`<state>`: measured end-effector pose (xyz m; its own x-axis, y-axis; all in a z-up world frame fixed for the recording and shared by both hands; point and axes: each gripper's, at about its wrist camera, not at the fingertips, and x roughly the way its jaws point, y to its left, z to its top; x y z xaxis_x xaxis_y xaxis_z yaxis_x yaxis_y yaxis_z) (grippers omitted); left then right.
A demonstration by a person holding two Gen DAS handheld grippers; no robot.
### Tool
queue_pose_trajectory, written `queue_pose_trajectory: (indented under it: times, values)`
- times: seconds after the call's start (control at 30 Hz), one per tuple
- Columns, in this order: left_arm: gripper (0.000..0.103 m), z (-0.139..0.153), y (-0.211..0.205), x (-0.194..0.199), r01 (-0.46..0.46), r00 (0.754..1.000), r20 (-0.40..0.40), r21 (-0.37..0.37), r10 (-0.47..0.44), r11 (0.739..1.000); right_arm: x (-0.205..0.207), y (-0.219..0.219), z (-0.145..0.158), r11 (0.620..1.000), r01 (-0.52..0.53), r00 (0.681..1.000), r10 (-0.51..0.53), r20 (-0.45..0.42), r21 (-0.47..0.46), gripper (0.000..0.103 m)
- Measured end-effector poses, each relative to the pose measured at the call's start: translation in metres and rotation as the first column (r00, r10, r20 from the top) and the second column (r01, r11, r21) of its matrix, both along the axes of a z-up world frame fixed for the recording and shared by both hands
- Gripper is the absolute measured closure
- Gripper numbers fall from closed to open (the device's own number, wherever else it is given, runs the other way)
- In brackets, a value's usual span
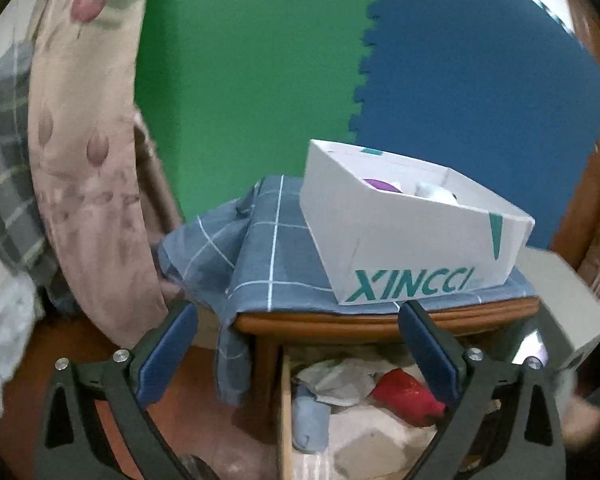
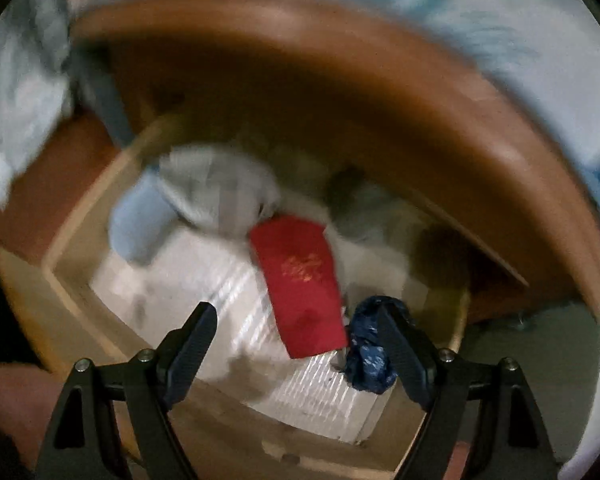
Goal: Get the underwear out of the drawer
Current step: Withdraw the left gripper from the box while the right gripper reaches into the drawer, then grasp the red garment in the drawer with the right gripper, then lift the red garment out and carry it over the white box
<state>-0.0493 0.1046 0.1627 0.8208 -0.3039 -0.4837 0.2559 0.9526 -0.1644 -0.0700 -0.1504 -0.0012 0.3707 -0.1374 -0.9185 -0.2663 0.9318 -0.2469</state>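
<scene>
The wooden drawer (image 1: 286, 400) stands pulled out under the nightstand, full of folded clothes. In it lie a red folded piece (image 1: 404, 396), a light blue roll (image 1: 310, 420) and a grey-white cloth (image 1: 340, 380). My left gripper (image 1: 298, 340) is open and empty, above and in front of the drawer. The right wrist view is blurred and looks down into the drawer (image 2: 76, 296). My right gripper (image 2: 298, 332) hangs open over it, with the red piece (image 2: 300, 284) showing beyond its fingers. A dark blue patterned bundle (image 2: 370, 352) lies right by the right finger. The light blue roll (image 2: 140, 224) sits far left.
A white XINCCI box (image 1: 412, 240) holding small items rests on a blue checked cloth (image 1: 276, 248) over the nightstand top (image 1: 340, 322). A floral quilt (image 1: 88, 160) hangs at the left. Green and blue foam mats (image 1: 260, 60) cover the wall behind.
</scene>
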Motion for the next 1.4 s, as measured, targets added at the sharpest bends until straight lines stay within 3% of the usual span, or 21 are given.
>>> queue_pose_trajectory:
  times: [0.07,0.17,0.23,0.3,0.43,0.5,0.6,0.7,1.0,1.4]
  values:
    - [0.004,0.000,0.007,0.001,-0.013,1.000,-0.009,-0.019,0.012,1.000,0.003,0.011,-0.018,0.993,-0.063,0.997,0.059,-0.043,-0.102,0.019]
    - [0.004,0.001,0.012,0.000,-0.012,1.000,-0.007,-0.025,0.012,1.000,0.012,0.014,-0.030,0.991,-0.109,0.991,0.103,-0.083,-0.074,0.021]
    - [0.004,0.002,0.014,0.000,-0.013,1.000,-0.006,-0.033,0.012,0.999,0.021,0.013,-0.039,0.994,-0.108,0.985,0.102,-0.138,-0.035,0.042]
    - [0.004,0.002,0.014,0.001,-0.005,1.000,-0.010,-0.037,0.005,0.999,0.029,0.012,-0.050,0.993,-0.110,0.977,0.100,-0.190,-0.040,0.074]
    - [0.004,0.001,0.008,0.002,0.024,0.999,-0.021,-0.034,-0.024,0.999,0.038,0.003,-0.066,0.991,-0.112,0.972,0.093,-0.216,-0.074,0.082]
    - [0.004,0.000,0.005,0.003,0.034,0.999,-0.026,-0.026,-0.034,0.999,0.039,0.003,-0.066,0.989,-0.131,0.969,0.113,-0.219,-0.069,0.098]
    - [0.004,-0.002,0.000,0.004,0.032,0.999,-0.030,-0.013,-0.032,0.999,0.037,0.003,-0.061,0.990,-0.134,0.970,0.123,-0.208,-0.038,0.100]
    - [0.004,-0.004,-0.003,0.005,0.021,0.999,-0.030,0.002,-0.021,1.000,0.018,-0.003,-0.036,0.993,-0.119,0.983,0.119,-0.142,0.006,0.100]
    - [0.004,-0.018,-0.018,0.013,0.002,0.998,-0.060,0.055,0.002,0.998,-0.055,-0.034,0.067,0.989,-0.038,0.996,0.026,0.085,0.145,0.101]
    - [0.004,-0.041,-0.046,0.010,0.025,0.995,-0.097,0.178,-0.008,0.984,-0.080,-0.063,0.116,0.944,0.018,0.966,-0.102,0.239,0.328,0.101]
